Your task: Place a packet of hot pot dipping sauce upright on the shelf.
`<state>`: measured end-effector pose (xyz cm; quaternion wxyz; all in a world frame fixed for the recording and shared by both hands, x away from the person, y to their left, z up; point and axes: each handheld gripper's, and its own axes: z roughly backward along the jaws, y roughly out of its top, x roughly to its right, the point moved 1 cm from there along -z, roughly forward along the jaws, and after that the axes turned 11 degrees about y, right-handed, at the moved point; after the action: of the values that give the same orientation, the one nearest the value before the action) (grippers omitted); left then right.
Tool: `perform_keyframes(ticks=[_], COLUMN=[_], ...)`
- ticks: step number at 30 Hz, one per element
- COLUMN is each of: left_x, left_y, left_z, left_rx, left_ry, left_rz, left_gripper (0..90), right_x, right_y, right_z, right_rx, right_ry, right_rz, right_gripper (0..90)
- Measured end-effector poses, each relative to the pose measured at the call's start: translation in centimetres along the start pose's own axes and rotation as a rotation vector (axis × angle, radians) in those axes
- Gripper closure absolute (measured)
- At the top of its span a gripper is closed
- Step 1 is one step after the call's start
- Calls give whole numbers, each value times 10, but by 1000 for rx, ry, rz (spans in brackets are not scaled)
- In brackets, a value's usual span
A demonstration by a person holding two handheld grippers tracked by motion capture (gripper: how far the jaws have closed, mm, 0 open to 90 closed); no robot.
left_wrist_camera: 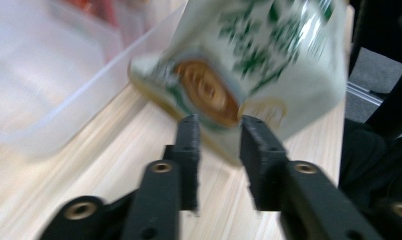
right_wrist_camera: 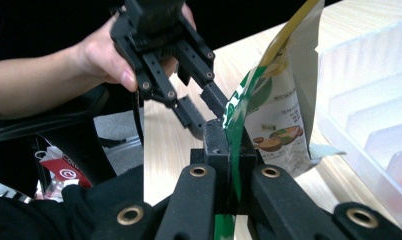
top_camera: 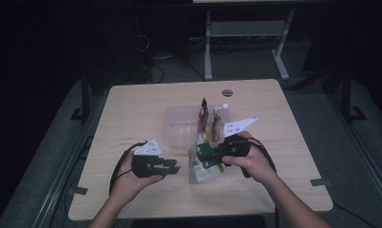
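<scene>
A white and green snack bag (top_camera: 202,173) stands on the wooden table (top_camera: 132,107), right in front of a clear plastic container (top_camera: 178,127). My right gripper (top_camera: 202,154) is shut on the bag's green side edge (right_wrist_camera: 237,130), its jaws pinching the film. My left gripper (top_camera: 173,166) lies low to the left of the bag, jaws open with a gap between them. In the left gripper view the blurred bag (left_wrist_camera: 259,55) fills the space just beyond the open fingertips (left_wrist_camera: 189,130). In the right gripper view the left gripper (right_wrist_camera: 204,107) points at the bag (right_wrist_camera: 279,115), one tip close against it.
The container (right_wrist_camera: 369,100) has ribbed dividers. A dark red packet (top_camera: 203,114) and a white one (top_camera: 220,114) stand at its right side. A round grommet (top_camera: 227,92) sits near the table's far edge. Desk legs and cables lie on the floor beyond.
</scene>
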<state>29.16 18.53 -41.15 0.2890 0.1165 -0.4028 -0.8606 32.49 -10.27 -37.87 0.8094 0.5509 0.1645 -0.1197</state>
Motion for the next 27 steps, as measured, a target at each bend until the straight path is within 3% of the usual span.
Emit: perform_keyframes(ticks=[5, 10, 16, 27], left_x=[-5, -9, -12, -16], left_y=[-13, -18, -27, -29], left_z=[3, 4, 5, 7], left_rx=[-39, -45, -61, -60], left_ry=[52, 66, 85, 92], left_rz=[-5, 19, 19, 21], left_gripper=[495, 431, 369, 349], right_x=[1, 0, 0, 13], right_y=[10, 22, 35, 59], right_z=[2, 1, -2, 2], right_rx=[-1, 5, 21, 49], right_ry=[4, -9, -19, -63], right_rz=[22, 47, 75, 82], right_gripper=[900, 900, 900, 900])
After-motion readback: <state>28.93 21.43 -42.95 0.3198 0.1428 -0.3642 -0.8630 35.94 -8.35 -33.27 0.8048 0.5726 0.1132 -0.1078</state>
